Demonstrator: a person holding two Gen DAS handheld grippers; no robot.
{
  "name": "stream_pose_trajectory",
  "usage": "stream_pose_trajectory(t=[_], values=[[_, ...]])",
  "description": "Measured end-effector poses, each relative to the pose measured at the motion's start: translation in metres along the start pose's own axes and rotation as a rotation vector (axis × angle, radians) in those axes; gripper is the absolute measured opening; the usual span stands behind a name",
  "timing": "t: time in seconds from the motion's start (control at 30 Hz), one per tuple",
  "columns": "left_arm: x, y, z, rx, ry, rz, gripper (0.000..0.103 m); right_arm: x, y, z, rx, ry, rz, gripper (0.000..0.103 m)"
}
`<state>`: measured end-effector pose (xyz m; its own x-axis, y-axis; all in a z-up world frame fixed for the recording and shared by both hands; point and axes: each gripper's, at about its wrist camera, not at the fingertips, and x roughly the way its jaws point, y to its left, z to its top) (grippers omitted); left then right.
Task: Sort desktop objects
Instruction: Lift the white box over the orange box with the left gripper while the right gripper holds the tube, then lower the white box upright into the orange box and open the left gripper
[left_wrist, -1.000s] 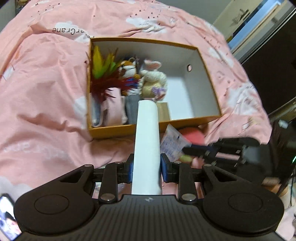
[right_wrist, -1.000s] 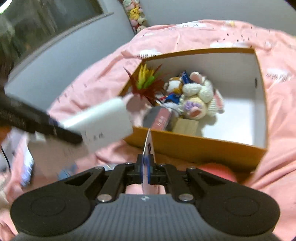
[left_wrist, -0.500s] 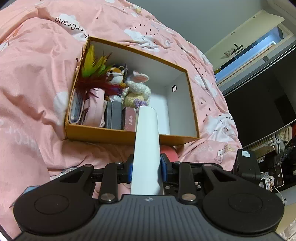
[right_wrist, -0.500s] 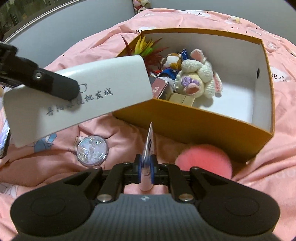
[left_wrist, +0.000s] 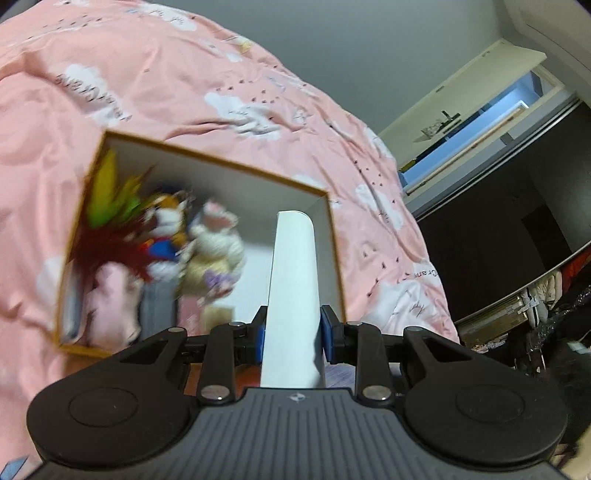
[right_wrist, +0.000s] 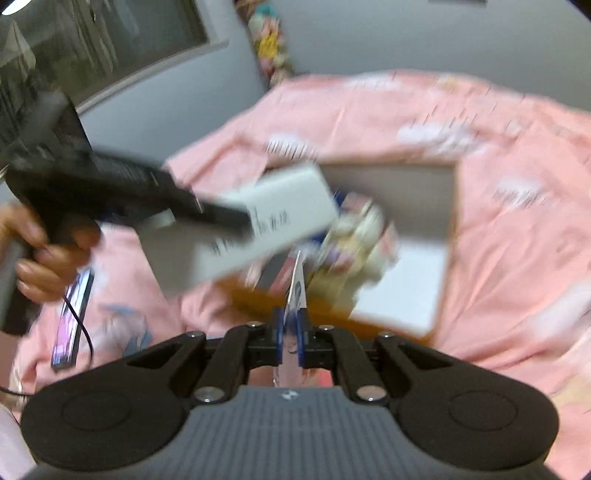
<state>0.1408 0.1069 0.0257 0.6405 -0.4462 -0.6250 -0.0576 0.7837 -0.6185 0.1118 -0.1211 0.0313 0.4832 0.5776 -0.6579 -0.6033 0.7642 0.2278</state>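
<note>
The left gripper (left_wrist: 291, 338) is clamped on a white box (left_wrist: 293, 295), whose far end hangs over the right part of the orange box (left_wrist: 334, 258) on the pink blanket (left_wrist: 166, 81). The right gripper (right_wrist: 290, 334) pinches a thin card (right_wrist: 297, 291) edge-on, just before the orange box's near wall. Plush toys (left_wrist: 218, 251) fill its left half.

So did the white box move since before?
Yes. In the right wrist view the white box went from beside the orange box to across its opening.
</note>
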Motion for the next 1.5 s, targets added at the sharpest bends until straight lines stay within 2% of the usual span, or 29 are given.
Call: stream_pose_trajectory(t=[0.07, 0.2, 0.3, 0.4, 0.6, 0.8, 0.9, 1.03, 1.13, 1.3, 1.47, 1.5], values=[[0.014, -0.009, 0.006, 0.011, 0.002, -0.008, 0.032, -0.021, -0.006, 0.013, -0.018, -0.064, -0.050, 0.007], [0.046, -0.016, 0.013, 0.001, -0.006, -0.004, 0.032, -0.047, -0.018, 0.033, -0.056, -0.174, -0.202, 0.007], [0.076, -0.009, 0.015, -0.054, -0.011, -0.012, 0.032, -0.051, -0.031, 0.039, -0.059, -0.215, -0.301, 0.007], [0.110, -0.002, 0.015, -0.098, 0.004, 0.014, 0.032, -0.041, -0.046, 0.040, -0.025, -0.210, -0.346, 0.007], [0.155, 0.015, 0.002, -0.180, 0.012, 0.032, 0.032, -0.005, -0.078, 0.034, 0.047, -0.128, -0.345, 0.007], [0.172, 0.021, -0.012, -0.210, 0.018, 0.045, 0.032, 0.016, -0.091, 0.024, 0.073, -0.080, -0.342, 0.007], [0.180, 0.024, -0.017, -0.245, 0.065, 0.029, 0.032, 0.023, -0.094, 0.019, 0.085, -0.064, -0.323, 0.007], [0.184, 0.023, -0.016, -0.224, 0.096, 0.050, 0.032, 0.027, -0.096, 0.015, 0.095, -0.055, -0.310, 0.007], [0.188, 0.027, -0.013, -0.216, 0.147, 0.107, 0.033, 0.029, -0.095, 0.015, 0.087, -0.049, -0.303, 0.007], [0.194, 0.023, -0.013, -0.141, 0.193, 0.144, 0.034, 0.030, -0.094, 0.014, 0.086, -0.045, -0.287, 0.007], [0.186, 0.009, -0.012, -0.047, 0.194, 0.246, 0.042, 0.028, -0.093, 0.012, 0.082, -0.045, -0.284, 0.007], [0.183, 0.007, -0.012, -0.030, 0.185, 0.263, 0.046, 0.028, -0.092, 0.011, 0.081, -0.045, -0.283, 0.007]])
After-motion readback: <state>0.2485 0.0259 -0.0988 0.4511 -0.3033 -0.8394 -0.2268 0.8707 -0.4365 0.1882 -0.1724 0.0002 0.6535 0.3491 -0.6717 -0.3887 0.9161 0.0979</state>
